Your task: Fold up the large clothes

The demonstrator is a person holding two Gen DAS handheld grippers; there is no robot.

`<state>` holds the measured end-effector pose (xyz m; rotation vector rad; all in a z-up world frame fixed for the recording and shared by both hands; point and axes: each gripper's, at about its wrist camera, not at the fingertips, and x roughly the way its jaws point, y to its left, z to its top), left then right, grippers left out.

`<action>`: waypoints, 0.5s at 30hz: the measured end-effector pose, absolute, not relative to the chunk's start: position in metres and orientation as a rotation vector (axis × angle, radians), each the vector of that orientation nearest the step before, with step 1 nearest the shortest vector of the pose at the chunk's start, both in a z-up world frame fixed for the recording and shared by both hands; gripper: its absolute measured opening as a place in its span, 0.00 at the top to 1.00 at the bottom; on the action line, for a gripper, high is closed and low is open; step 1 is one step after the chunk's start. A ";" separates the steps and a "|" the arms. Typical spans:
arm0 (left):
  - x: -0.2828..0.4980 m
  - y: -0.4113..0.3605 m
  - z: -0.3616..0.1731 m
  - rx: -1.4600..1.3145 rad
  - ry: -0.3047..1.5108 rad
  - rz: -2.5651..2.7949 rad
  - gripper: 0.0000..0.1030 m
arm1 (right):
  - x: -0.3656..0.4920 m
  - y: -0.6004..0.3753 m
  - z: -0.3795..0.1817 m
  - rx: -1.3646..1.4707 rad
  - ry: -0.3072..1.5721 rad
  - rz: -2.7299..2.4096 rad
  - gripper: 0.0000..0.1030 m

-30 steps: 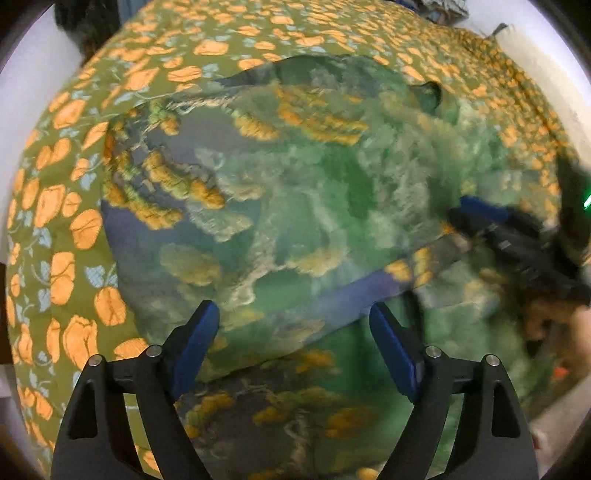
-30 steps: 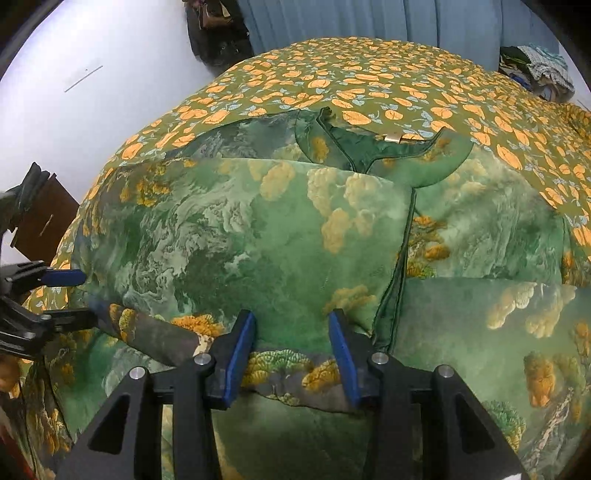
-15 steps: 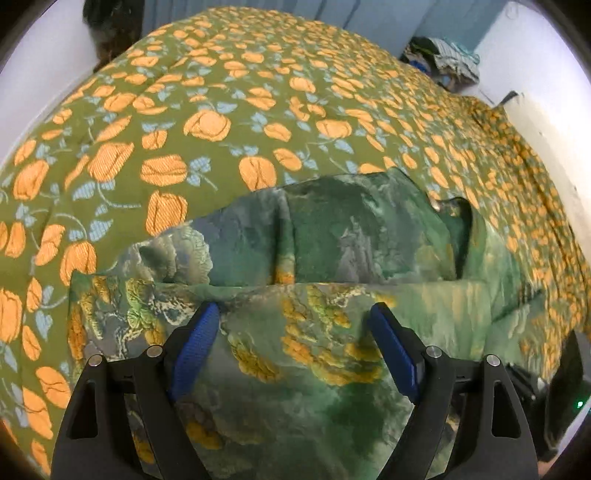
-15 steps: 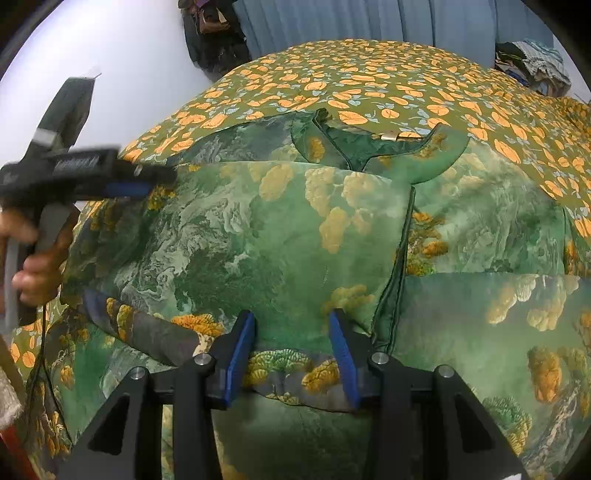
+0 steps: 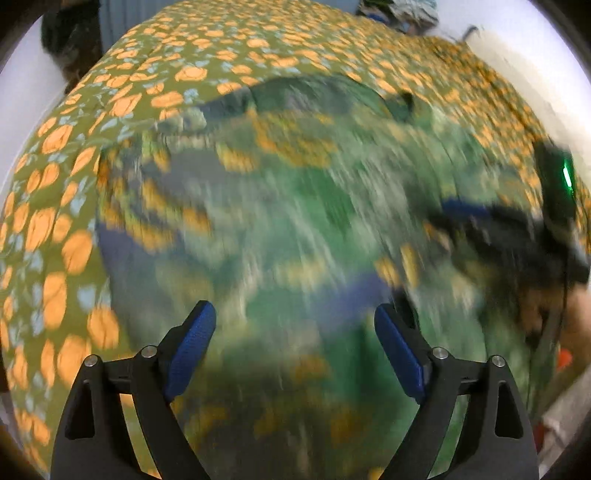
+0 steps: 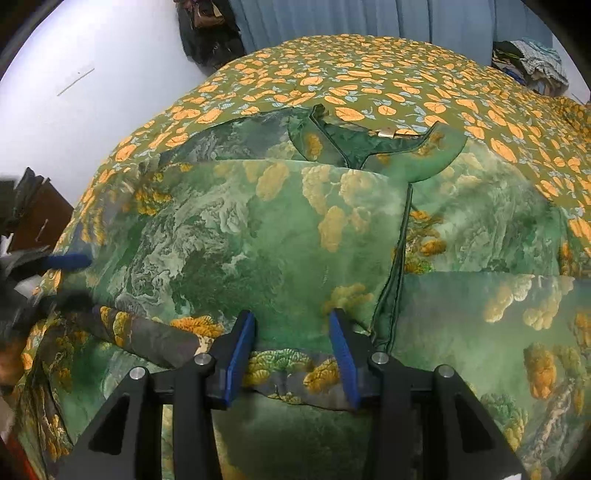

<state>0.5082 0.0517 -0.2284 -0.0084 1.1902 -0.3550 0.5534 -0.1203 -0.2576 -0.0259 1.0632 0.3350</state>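
A large green garment [image 6: 280, 236] with a landscape print and yellow-orange trees lies spread on the bed, collar [image 6: 373, 147] at the far side. It is folded, with a sleeve laid across near me. My right gripper [image 6: 291, 317] hovers at the near folded edge; its jaws are opening slightly, the hem lies between the pads, and they do not press it. My left gripper [image 5: 293, 314] is wide and still opening above the blurred garment [image 5: 295, 206], nothing between its pads. Each view shows the other gripper: left gripper [image 6: 62, 262], right gripper [image 5: 480, 221].
An olive bedspread [image 6: 369, 74] with orange flowers covers the bed under the garment. A pile of clothes [image 6: 535, 66] sits at the far right corner, before a blue curtain [image 6: 369, 18]. A white wall and brown furniture [image 6: 40, 218] stand left. A hand [image 5: 576, 314] holds the right gripper.
The left gripper swung up toward the garment's far side half a second ago and has come back low over the near part, its view now blurred. The right gripper has stayed put.
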 end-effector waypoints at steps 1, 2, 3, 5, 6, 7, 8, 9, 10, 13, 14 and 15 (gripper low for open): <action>0.492 0.054 -0.221 0.010 1.179 -0.351 0.14 | 0.550 -0.119 -0.252 -0.031 1.054 0.323 0.57; 0.485 0.056 -0.217 0.010 1.175 -0.355 0.14 | 0.545 -0.118 -0.244 -0.030 1.036 0.313 0.57; 0.474 0.061 -0.211 0.003 1.167 -0.361 0.14 | 0.537 -0.117 -0.234 -0.018 1.012 0.315 0.57; 0.450 0.073 -0.196 -0.021 1.141 -0.353 0.14 | 0.521 -0.119 -0.219 0.012 0.976 0.334 0.53; 0.438 0.079 -0.189 -0.027 1.128 -0.346 0.14 | 0.509 -0.121 -0.211 0.021 0.959 0.342 0.45; 0.431 0.081 -0.184 -0.026 1.115 -0.338 0.14 | 0.499 -0.124 -0.205 0.020 0.944 0.346 0.42; 0.420 0.086 -0.176 -0.016 1.093 -0.321 0.14 | 0.487 -0.127 -0.199 0.014 0.927 0.347 0.41; 0.408 0.091 -0.168 0.005 1.071 -0.294 0.14 | 0.478 -0.129 -0.195 0.005 0.919 0.348 0.41; 0.400 0.095 -0.162 0.023 1.054 -0.269 0.14 | 0.465 -0.135 -0.190 -0.004 0.911 0.351 0.41; 0.379 0.110 -0.145 0.059 1.025 -0.215 0.12 | 0.429 -0.162 -0.179 -0.013 0.894 0.349 0.40; 0.370 0.118 -0.139 0.068 1.014 -0.194 0.10 | 0.419 -0.174 -0.176 -0.018 0.893 0.335 0.40; 0.363 0.126 -0.135 0.073 1.004 -0.172 0.08 | 0.409 -0.185 -0.175 -0.023 0.893 0.319 0.40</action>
